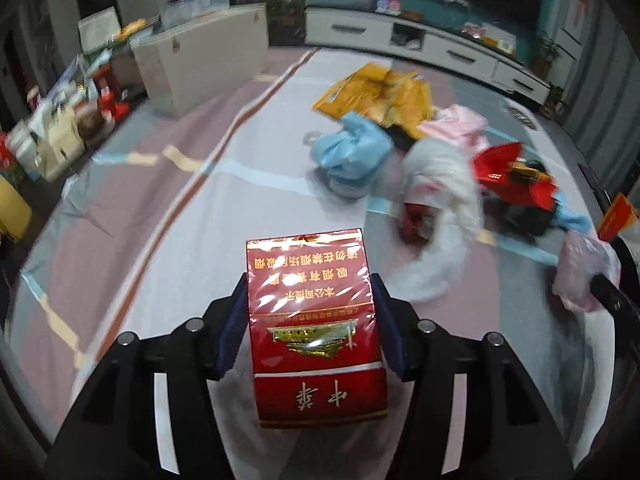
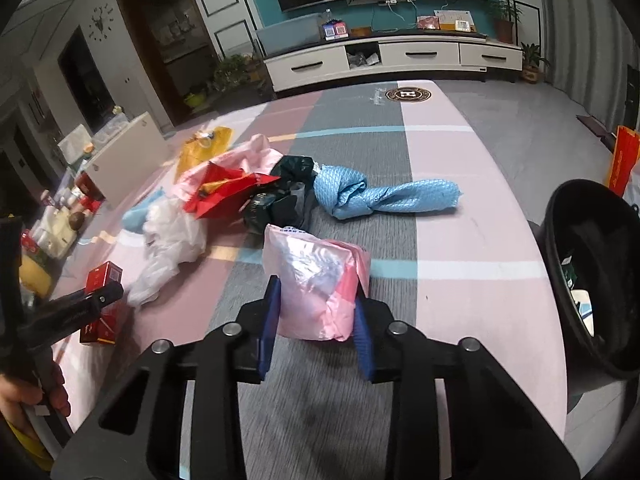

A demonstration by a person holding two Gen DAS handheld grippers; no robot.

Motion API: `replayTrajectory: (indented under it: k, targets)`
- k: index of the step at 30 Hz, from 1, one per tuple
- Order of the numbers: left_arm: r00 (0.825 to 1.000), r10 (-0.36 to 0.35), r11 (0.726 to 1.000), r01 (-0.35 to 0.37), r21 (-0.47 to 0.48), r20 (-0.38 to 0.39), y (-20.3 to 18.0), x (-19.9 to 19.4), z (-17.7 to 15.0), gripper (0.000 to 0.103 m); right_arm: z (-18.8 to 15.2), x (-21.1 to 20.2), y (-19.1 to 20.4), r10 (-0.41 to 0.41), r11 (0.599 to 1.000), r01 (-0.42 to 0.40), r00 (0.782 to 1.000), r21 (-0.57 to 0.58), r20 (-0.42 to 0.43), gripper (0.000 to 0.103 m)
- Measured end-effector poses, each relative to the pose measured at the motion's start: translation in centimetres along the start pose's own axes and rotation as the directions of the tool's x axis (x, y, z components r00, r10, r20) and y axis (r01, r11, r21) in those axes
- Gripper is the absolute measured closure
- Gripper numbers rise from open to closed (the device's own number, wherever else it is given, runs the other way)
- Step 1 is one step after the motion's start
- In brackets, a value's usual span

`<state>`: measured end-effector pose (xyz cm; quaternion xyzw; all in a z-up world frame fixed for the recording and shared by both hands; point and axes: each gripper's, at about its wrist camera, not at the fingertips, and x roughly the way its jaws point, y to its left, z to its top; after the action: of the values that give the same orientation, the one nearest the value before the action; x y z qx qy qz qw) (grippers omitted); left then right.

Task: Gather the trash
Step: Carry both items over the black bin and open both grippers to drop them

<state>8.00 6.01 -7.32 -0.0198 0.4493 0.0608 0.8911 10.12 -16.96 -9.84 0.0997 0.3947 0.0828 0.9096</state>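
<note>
My left gripper (image 1: 310, 286) is shut on a red cigarette pack (image 1: 316, 360), its blue pads pressing both sides, above the striped tablecloth. The right wrist view shows that pack (image 2: 105, 274) at the left in a hand-held gripper. My right gripper (image 2: 316, 292) is shut on a pink plastic bag (image 2: 316, 280) resting on the cloth. Beyond lies a trash pile: a knotted blue bag (image 2: 384, 196), a red wrapper (image 2: 228, 192), a white plastic bag (image 2: 172, 236), a dark bag (image 2: 280, 196) and a yellow packet (image 2: 204, 148).
A black bin (image 2: 560, 220) stands off the table's right edge with scraps inside. A white board (image 2: 124, 152) and cluttered small items line the left side. A white TV cabinet (image 2: 400, 56) stands beyond the table's far end.
</note>
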Motion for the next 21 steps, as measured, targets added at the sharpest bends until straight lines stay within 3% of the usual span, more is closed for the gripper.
replayTrajectory:
  k: [11,21]
  targets:
    - [0.991,-0.089,0.992,0.079,0.101,0.101,-2.0,-7.3,-1.9,0.045,-1.9,-7.8,-0.3,0.01,0.999,-0.013,0.994,0.029,0.107,0.07]
    - [0.973,-0.169,0.968,0.133,0.212,0.159,-6.5,-11.7,-2.5,0.045,-2.9,-11.6,-2.0,-0.012,0.998,0.001,0.986,0.067,0.166,0.07]
